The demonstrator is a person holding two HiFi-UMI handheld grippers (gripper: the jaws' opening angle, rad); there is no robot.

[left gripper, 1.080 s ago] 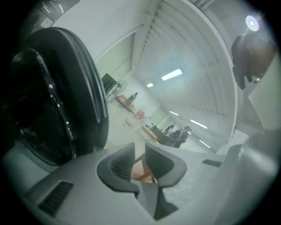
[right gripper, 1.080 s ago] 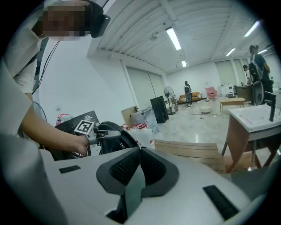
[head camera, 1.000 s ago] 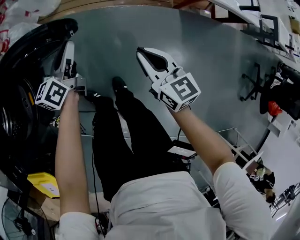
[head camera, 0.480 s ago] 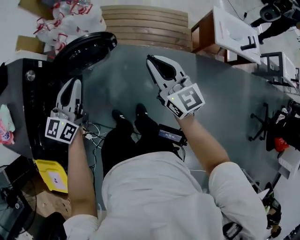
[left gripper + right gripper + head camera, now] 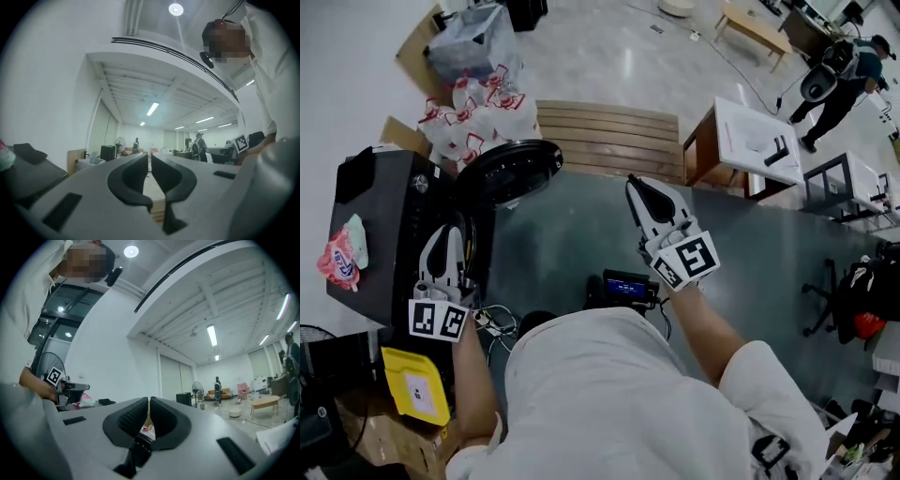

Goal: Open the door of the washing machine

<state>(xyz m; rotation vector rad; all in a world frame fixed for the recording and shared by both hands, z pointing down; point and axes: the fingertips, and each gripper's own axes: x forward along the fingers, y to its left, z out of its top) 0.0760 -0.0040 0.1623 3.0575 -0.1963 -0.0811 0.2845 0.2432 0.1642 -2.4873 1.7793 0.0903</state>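
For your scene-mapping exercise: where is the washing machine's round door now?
Head view, upper left: the round door stands open beside the dark washing machine, below the red-and-white bags, left of the wooden slats.

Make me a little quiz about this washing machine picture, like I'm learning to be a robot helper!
1. True or false: the washing machine door is closed.
2. What does the left gripper hold? A) a sock B) nothing C) the door
3. Fill in the gap: the pink packet lies on ___ of the washing machine.

Key
1. False. The round door stands swung open.
2. B. Its jaws are together with nothing between them.
3. top
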